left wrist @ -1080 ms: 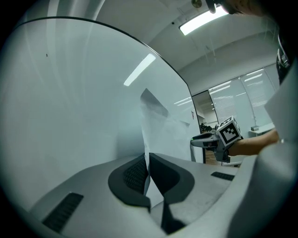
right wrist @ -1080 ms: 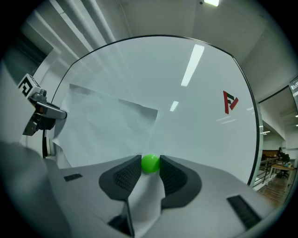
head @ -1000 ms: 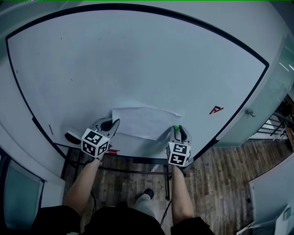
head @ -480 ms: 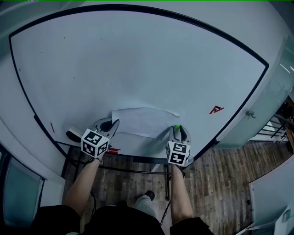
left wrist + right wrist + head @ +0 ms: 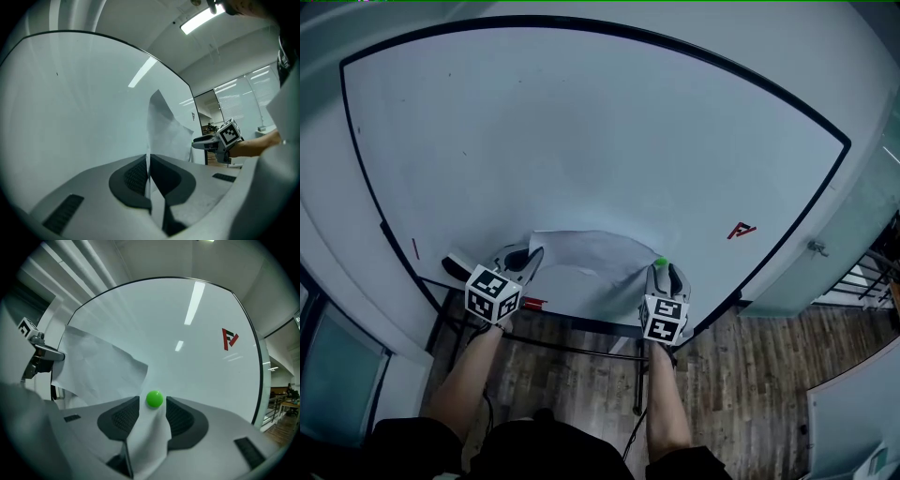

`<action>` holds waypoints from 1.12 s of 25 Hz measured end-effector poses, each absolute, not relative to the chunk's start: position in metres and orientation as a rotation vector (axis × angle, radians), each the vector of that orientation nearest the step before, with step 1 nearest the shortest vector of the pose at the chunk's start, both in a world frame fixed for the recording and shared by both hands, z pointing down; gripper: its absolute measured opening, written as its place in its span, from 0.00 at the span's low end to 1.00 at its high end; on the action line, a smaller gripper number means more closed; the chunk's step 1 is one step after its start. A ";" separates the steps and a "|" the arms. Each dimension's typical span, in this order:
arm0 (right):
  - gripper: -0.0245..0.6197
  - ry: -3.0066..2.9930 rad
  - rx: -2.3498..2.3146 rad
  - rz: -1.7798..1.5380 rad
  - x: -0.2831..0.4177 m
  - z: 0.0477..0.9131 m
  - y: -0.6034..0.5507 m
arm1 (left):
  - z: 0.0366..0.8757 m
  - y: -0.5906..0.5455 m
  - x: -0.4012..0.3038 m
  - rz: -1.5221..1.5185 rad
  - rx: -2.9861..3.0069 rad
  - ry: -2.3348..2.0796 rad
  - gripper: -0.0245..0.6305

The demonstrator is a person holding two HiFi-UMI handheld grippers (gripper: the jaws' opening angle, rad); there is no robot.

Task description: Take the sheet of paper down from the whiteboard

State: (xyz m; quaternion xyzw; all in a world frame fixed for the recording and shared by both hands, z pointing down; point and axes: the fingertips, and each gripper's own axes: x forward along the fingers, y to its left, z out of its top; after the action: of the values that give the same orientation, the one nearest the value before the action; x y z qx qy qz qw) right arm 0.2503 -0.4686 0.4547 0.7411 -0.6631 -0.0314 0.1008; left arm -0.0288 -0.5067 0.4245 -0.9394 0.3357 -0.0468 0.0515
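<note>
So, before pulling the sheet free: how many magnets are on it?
1: a green magnet on the sheet, between the right gripper's jaws, which have just been opening. Others may be hidden.

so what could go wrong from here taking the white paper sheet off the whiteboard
1. The left gripper is shut on the white paper sheet while the round green magnet pins its far corner to the whiteboard; pulling now could tear it.
2. The right gripper has just been opening its jaws around that magnet and corner, gripping neither; a sloppy close might knock the magnet to the floor.
</note>
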 end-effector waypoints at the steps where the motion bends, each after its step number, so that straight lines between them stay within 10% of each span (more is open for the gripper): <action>1: 0.31 -1.967 2.181 -0.089 0.251 0.454 -0.466 | 0.424 -0.503 -0.029 -0.143 -2.857 1.035 0.07; 28: 0.31 -2.093 2.096 -0.037 0.247 0.461 -0.350 | 0.434 -0.387 -0.056 -0.237 -2.830 1.210 0.07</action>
State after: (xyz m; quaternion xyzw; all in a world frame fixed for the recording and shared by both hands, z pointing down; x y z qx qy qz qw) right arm 0.2467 -0.3497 0.4610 0.7047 -0.7038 -0.0123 0.0894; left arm -0.0557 -0.3867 0.4343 -0.9164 0.3920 -0.0767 0.0273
